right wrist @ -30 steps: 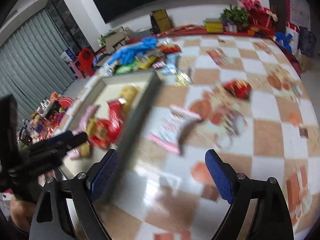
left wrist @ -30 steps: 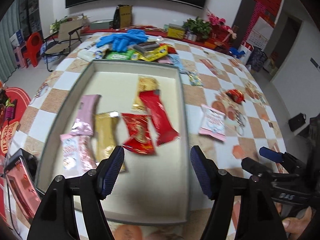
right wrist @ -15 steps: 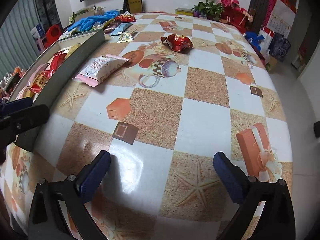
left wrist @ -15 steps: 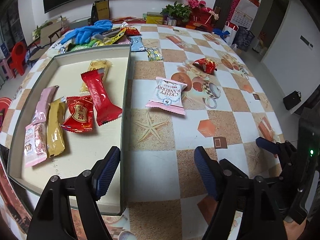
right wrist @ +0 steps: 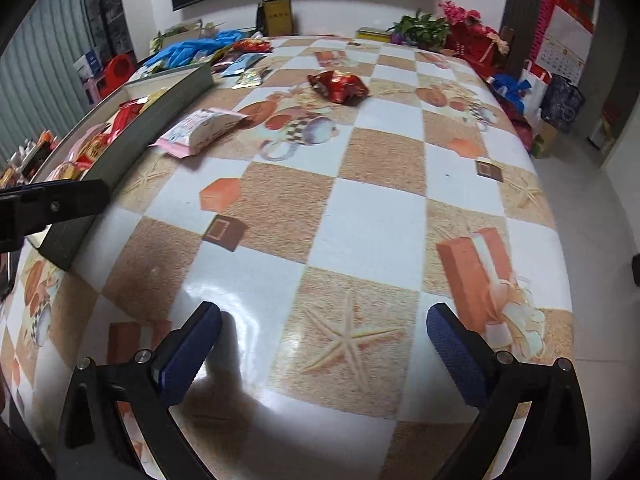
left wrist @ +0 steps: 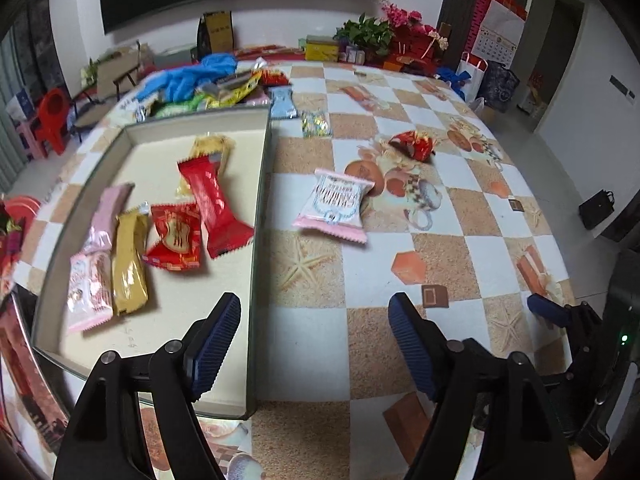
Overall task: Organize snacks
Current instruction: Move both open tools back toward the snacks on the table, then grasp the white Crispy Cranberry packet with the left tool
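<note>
**Holding both grippers wide open and empty over the snack table**

Looking at the snacks first: six wrapped pieces are lying in the grey tray (left wrist: 262, 184), among them a long red bar (left wrist: 210, 204), a red square packet (left wrist: 176, 236), a gold bar (left wrist: 128, 258) and a pink packet (left wrist: 90, 286). A pink-edged white packet (left wrist: 334, 206) is sitting on the checkered tablecloth (left wrist: 376, 264) near the tray's right wall, not touching it. A crumpled red packet (left wrist: 414, 144) is lying farther out, well apart from the tray. More loose snacks are piling up past the tray's far wall, beside blue gloves (left wrist: 188, 76).

I am keeping the left gripper (left wrist: 314, 344) spread wide with nothing between its blue pads; its left finger is hanging over the tray's near right corner, its right finger over bare cloth. I am holding the right gripper (right wrist: 324, 354) at its widest, empty too, over a starfish print (right wrist: 348, 340) near the table edge, well short of either loose packet.
</note>
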A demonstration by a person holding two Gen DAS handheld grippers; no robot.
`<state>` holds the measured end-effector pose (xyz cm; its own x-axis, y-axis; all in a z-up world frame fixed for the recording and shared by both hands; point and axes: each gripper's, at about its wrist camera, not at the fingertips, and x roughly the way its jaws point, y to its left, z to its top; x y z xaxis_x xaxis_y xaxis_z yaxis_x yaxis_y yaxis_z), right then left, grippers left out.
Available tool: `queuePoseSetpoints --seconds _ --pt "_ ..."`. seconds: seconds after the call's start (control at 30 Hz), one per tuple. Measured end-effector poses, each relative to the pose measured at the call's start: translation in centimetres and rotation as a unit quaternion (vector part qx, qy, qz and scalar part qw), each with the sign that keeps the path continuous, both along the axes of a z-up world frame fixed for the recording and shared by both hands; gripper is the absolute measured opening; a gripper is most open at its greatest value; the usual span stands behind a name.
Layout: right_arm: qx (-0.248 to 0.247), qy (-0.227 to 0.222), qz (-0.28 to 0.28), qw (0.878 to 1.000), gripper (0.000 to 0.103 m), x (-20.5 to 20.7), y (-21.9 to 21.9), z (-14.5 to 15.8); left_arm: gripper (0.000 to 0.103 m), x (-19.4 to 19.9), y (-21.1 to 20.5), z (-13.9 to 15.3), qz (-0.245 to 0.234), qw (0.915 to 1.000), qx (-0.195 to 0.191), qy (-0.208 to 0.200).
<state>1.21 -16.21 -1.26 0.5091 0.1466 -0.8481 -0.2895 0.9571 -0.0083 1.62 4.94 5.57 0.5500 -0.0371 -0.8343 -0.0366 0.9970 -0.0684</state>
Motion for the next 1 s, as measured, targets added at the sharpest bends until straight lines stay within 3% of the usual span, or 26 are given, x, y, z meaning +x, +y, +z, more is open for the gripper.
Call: queuePoseSetpoints --seconds 0.17,0.3,0.47,0.53,0.6,0.7,0.87,1.0 --pt "0.002 -0.003 -0.002 1.0 0.103 0.1 0.0 0.0 0.08 3.5 -2.8 0.8 -0.037 0.9991 0.022 -0.004" --pt "0.003 -0.003 -0.002 1.0 0.103 0.1 -0.1 0.0 0.08 8.2 -3.0 -0.9 -0.029 0.9986 0.018 0.042" --pt "0.004 -0.003 0.0 1.0 0.103 0.1 -0.1 0.0 0.08 11.8 -3.5 -3.7 -0.015 0.9953 0.047 0.083" --pt "0.005 -0.003 0.0 1.0 0.103 0.1 -0.1 0.0 0.08 12.1 -3.6 -4.8 -0.019 0.9944 0.047 0.092" --pt "0.004 -0.003 0.0 1.0 0.103 0.1 -0.1 0.0 0.077 12.0 -3.2 -5.2 -0.018 0.9964 0.021 0.079" --pt "0.003 -0.003 0.001 1.0 0.103 0.1 0.0 0.0 0.052 11.9 -3.5 -4.8 -0.028 0.997 0.028 0.066" --pt "0.0 -0.003 0.001 1.0 0.103 0.2 0.1 0.0 0.048 11.2 -3.2 -4.6 -0.026 0.9978 0.022 0.056" --pt "0.001 0.0 0.006 1.0 0.103 0.1 0.0 0.0 0.048 7.2 -3.6 -4.6 -0.056 0.9973 0.021 0.043"
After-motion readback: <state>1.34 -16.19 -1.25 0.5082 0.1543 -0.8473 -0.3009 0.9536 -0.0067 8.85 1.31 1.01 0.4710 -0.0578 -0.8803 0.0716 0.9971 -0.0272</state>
